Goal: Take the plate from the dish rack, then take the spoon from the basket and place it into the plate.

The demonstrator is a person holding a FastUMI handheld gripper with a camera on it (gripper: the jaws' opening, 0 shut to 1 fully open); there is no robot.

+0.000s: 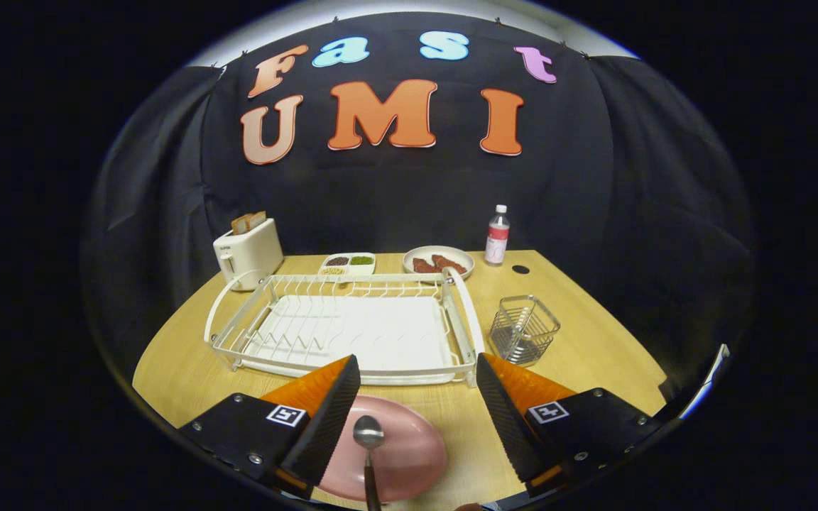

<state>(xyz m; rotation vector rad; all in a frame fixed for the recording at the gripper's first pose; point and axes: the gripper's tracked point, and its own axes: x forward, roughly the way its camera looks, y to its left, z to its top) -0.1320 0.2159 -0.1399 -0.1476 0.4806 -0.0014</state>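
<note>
Already the spoon [368, 447] lies between the parted gripper [416, 397] fingers (untouched), its long axis along them, on the plate [409, 454].

The spoon [368, 443] handle runs out of view (1 finger hides the plate [398, 454] edge).

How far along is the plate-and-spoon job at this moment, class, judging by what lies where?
Done: the dish rack holds no plate; the pink plate lies on the table in front of it. The wire basket looks empty, and the spoon rests with its bowl on the plate. In hand: nothing; the gripper is open, fingers either side. Little seems left.
</note>
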